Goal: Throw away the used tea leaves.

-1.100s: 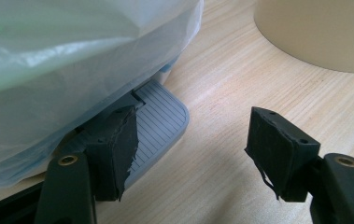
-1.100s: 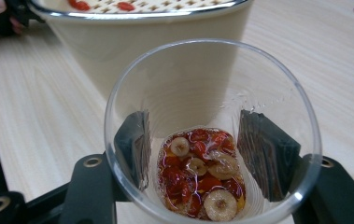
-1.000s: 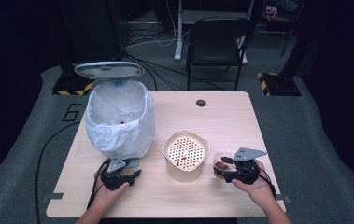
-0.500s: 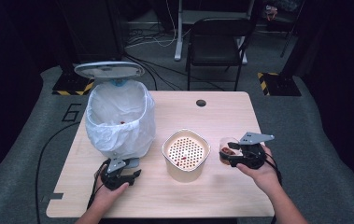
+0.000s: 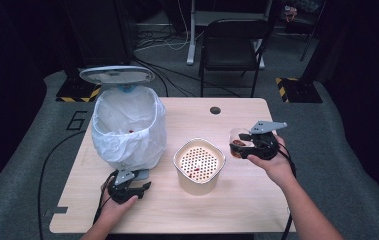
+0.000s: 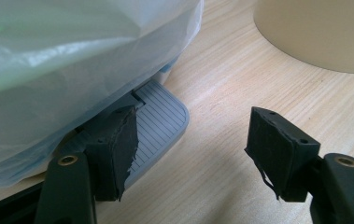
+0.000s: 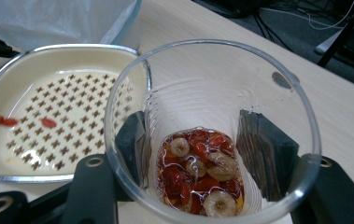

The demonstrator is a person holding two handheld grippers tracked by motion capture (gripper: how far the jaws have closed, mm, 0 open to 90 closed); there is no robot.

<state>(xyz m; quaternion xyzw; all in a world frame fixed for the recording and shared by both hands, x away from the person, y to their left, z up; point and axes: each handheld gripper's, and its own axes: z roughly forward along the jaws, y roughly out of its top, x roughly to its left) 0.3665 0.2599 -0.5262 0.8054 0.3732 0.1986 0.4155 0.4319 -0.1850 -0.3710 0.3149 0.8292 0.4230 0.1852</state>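
Since the earlier frames the right gripper (image 5: 241,143) is carrying the clear cup (image 7: 212,135) up off the desk (image 5: 257,200) and leftward toward the cream strainer pot (image 5: 199,165); likely a pour is coming. Its jaws are pinching the cup, which is holding red berries and pale round slices in liquid. Two red bits are lying on the strainer's perforated insert. The left gripper (image 6: 193,154) is resting spread beside the lined bin (image 5: 127,125), near its pedal (image 6: 158,123).
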